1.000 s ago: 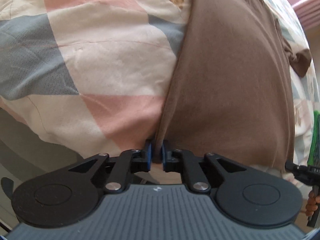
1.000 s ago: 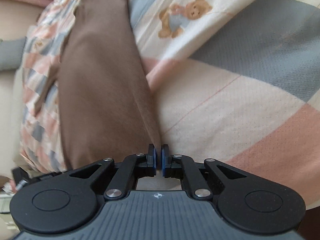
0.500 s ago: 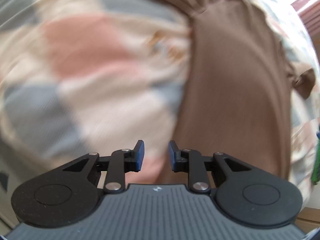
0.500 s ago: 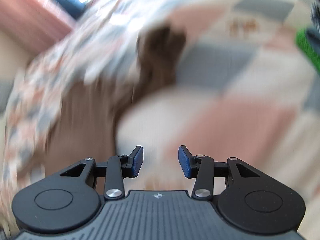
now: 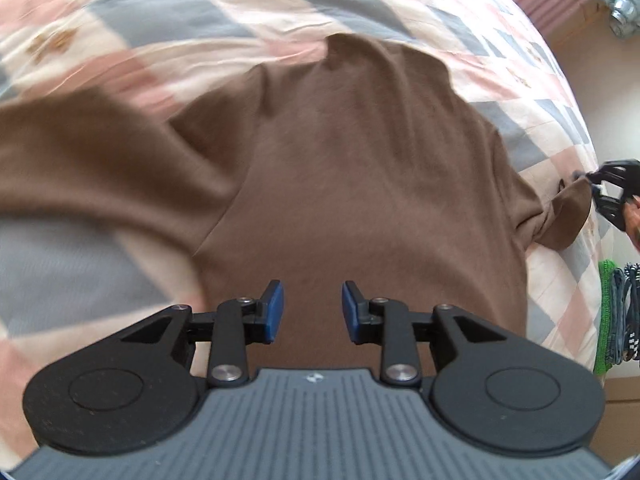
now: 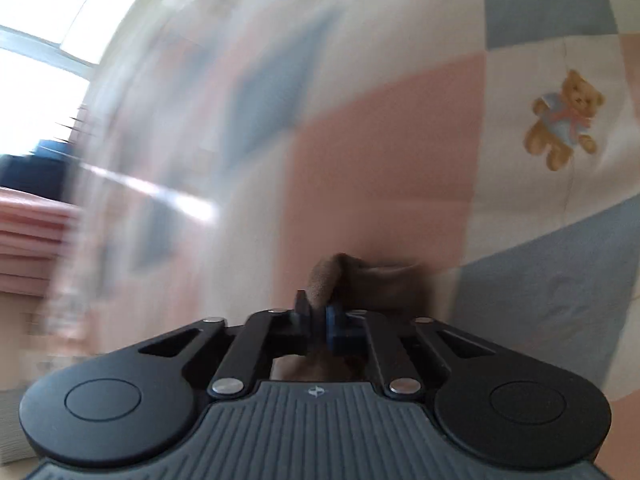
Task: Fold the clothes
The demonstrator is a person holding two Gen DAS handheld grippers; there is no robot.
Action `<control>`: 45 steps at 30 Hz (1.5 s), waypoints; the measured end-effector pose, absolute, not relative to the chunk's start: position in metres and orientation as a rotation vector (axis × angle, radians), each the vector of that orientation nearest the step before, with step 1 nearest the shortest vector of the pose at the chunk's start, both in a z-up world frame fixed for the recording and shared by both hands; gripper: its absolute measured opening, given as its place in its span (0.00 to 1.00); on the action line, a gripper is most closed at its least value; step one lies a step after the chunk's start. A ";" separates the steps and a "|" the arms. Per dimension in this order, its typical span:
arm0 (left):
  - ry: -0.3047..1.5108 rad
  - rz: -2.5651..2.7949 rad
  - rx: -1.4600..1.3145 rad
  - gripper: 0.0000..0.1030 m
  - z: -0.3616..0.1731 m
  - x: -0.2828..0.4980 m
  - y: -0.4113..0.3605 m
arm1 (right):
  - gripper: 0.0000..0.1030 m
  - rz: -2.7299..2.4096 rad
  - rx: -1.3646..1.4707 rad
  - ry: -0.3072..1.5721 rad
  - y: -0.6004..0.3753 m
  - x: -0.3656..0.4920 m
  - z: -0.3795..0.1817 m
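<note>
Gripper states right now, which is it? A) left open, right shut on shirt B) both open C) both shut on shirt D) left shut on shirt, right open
A: the left gripper shows a wide gap over the brown shirt, while the right gripper pinches a fold of it.

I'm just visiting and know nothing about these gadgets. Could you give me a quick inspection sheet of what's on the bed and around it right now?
Surface: patchwork quilt in pink, grey-blue and cream squares, with a teddy bear print.
Job's things: brown shirt spread on the quilt, one sleeve out to the left.
Clutter: green and dark striped cloth at the bed's right edge.
Grippers: left tool open above the shirt, holding nothing; right tool shut on the shirt's other sleeve.
Cables: nothing seen.
Surroundings: bright window, pink ribbed panel; right view heavily blurred.
</note>
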State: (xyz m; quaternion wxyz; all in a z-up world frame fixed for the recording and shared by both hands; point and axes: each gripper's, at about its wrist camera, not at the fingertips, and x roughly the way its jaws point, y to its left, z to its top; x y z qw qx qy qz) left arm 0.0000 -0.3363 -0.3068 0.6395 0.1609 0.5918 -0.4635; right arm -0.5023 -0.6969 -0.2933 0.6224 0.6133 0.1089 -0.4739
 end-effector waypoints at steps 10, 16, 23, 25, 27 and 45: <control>1.417 -0.934 0.280 0.48 -0.318 -0.061 -0.320 | 0.51 -1.412 1.262 0.568 -0.496 -0.658 -0.317; 1.423 -0.870 0.322 0.58 -0.324 -0.101 -0.302 | 0.51 -1.391 1.326 0.486 -0.483 -0.694 -0.328; 1.375 -0.867 0.345 0.60 -0.313 -0.129 -0.291 | 0.56 -1.325 1.079 0.543 -0.552 -0.693 -0.312; 1.366 -0.868 0.350 0.61 -0.312 -0.135 -0.289 | 0.56 -1.169 0.985 0.564 -0.570 -0.672 -0.305; 1.370 -0.862 0.345 0.61 -0.313 -0.140 -0.287 | 0.57 -0.962 0.949 0.621 -0.590 -0.640 -0.307; 1.374 -0.776 0.253 0.61 -0.312 -0.131 -0.253 | 0.29 -1.104 0.899 0.791 -0.635 -0.633 -0.331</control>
